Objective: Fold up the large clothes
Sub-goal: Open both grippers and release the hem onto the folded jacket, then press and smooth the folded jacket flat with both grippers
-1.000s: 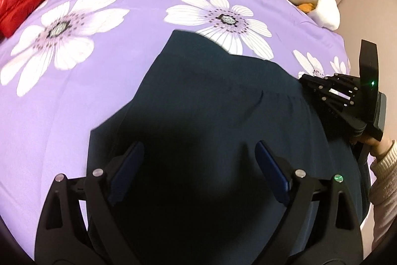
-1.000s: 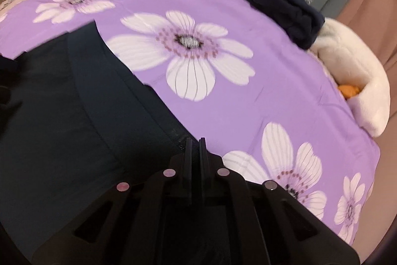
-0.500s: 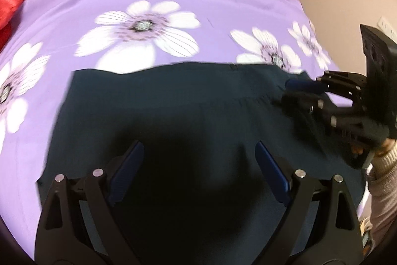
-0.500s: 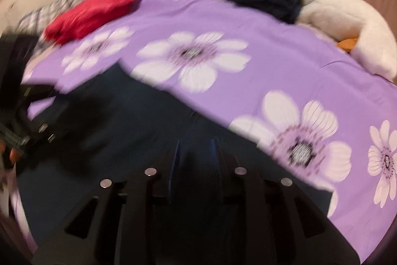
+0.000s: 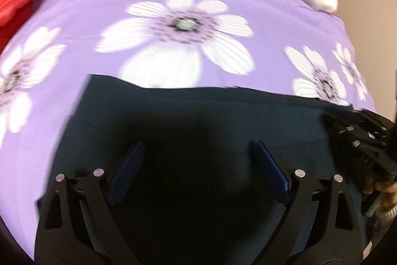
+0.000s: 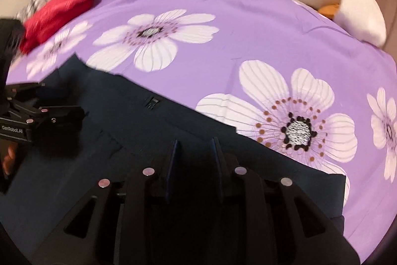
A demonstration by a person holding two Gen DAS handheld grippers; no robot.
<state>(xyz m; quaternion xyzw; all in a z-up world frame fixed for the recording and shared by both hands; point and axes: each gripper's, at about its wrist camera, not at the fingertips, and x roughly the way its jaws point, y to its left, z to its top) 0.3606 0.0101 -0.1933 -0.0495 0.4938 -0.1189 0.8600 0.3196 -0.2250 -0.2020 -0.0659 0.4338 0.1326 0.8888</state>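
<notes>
A dark navy garment lies spread flat on a purple bedspread printed with white flowers, its far edge straight and a small label near that edge. The left gripper hangs over the cloth with its jaws wide apart. The right gripper sits over the garment's right side, jaws slightly apart, with nothing visibly caught between them.

My left gripper: matte black frame, silver rivets, navy ribbed pads. My right gripper: same black build, blue-edged pads. White "GenRobot.AI" lettering on the left gripper's side.
</notes>
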